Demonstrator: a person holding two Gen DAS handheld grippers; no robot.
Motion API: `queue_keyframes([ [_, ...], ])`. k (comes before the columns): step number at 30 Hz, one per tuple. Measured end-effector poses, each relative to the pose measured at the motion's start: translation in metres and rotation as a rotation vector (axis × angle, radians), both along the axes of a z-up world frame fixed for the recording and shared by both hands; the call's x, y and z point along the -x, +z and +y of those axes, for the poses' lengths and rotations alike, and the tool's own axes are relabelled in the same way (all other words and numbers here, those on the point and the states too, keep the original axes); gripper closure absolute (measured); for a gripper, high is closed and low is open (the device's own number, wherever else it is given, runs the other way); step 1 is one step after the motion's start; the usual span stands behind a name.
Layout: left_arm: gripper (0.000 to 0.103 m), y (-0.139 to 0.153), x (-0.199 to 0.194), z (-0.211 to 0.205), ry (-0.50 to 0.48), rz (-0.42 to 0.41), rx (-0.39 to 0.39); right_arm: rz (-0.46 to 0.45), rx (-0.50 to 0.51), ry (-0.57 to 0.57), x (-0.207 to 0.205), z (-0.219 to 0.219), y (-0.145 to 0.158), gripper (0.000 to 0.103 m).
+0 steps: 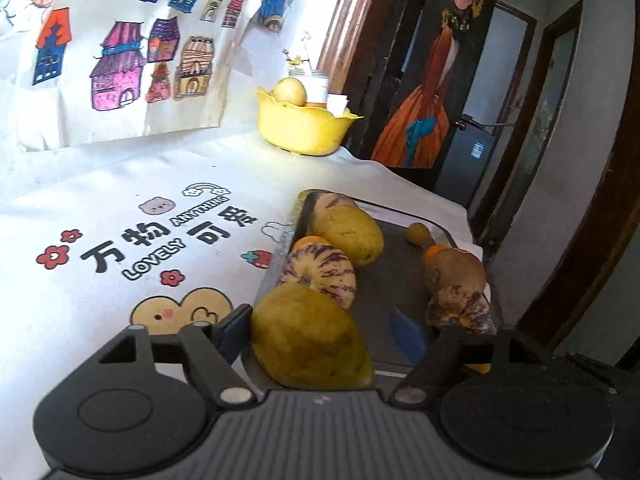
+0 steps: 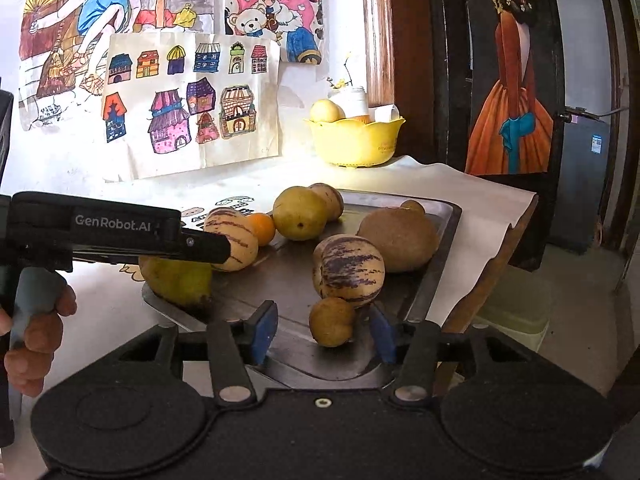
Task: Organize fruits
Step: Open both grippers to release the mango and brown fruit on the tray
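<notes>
A dark metal tray (image 1: 392, 280) (image 2: 280, 280) on the table holds several fruits. In the left wrist view, a large yellow-green fruit (image 1: 308, 336) lies between the pads of my left gripper (image 1: 320, 336). The left pad is at its side and a gap shows on the right. In the right wrist view, a small brown fruit (image 2: 331, 322) sits between the blue pads of my right gripper (image 2: 324, 334), with space at its left. A purple-striped melon (image 2: 348, 270) rests just behind it. Another striped melon (image 2: 234, 238), an orange (image 2: 262, 229) and a brown fruit (image 2: 398, 240) lie further back.
A yellow bowl (image 1: 304, 128) (image 2: 356, 140) holding a pale fruit and a jar stands at the table's far end against the wall drawings. The table edge drops off right of the tray. A hand (image 2: 40, 320) holds the left gripper's handle at the left.
</notes>
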State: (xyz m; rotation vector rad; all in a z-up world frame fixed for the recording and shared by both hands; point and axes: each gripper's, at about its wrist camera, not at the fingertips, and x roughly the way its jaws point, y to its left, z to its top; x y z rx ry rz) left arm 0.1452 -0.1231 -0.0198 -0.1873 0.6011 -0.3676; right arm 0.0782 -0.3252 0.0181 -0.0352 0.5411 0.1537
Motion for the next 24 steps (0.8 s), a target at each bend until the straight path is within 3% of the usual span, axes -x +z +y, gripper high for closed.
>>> queue_keyframes([
  [11,0.016,0.0025,0.0026,0.0022,0.005,-0.026,-0.003,-0.013,0.008,-0.006,0.0027,0.0022,0.0005,0.039],
  [17,0.004,0.0034,0.0028,0.0051,0.015,-0.029,0.015,-0.035,0.018,-0.011,0.0052,0.0031,0.0025,0.028],
  [24,0.001,0.0055,0.0032,0.01,0.03,-0.037,0.055,-0.047,0.014,-0.02,0.009,0.0021,0.003,0.018],
])
